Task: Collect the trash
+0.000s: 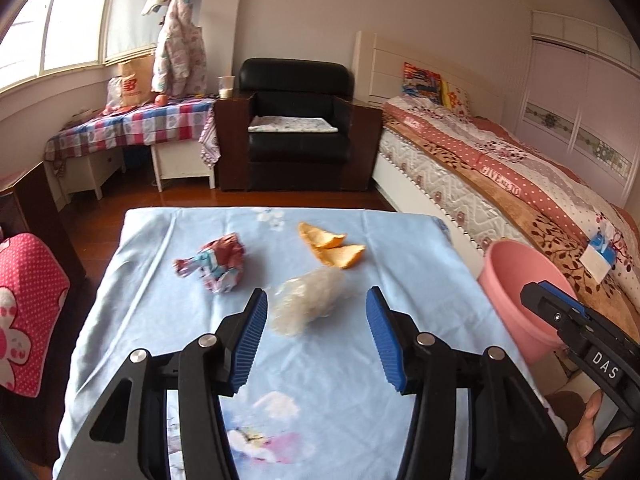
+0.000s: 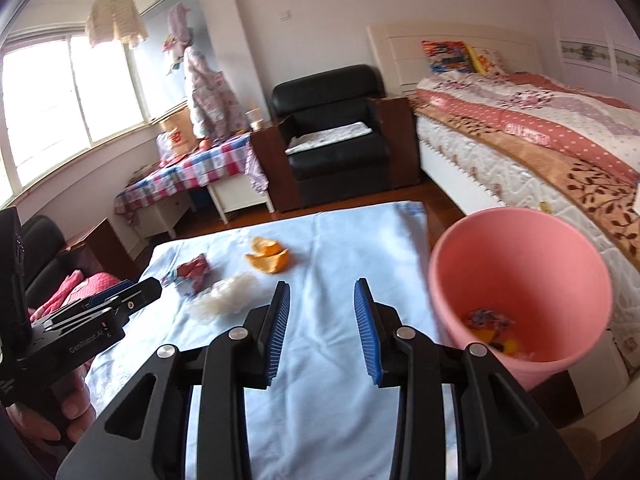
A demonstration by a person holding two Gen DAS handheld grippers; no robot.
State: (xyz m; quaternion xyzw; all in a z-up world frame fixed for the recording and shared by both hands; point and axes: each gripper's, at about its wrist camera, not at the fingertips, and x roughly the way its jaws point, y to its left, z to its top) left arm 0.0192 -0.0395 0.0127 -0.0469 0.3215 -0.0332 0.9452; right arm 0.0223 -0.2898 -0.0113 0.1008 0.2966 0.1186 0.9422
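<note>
Three pieces of trash are lying on the blue cloth (image 1: 132, 320) ahead of me: a crumpled wrapper (image 1: 214, 262), an orange peel (image 1: 332, 246) and a clear plastic wad (image 1: 306, 306). I am holding my left gripper (image 1: 316, 336) released and empty, its jaws framing the plastic wad because, I judge, that is my nearest pick. My right gripper (image 2: 322, 328) is hanging parted and empty just beside the pink bin (image 2: 516, 240), which is standing off the cloth's right edge with some scraps already lying inside, so drops are staying short.
</note>
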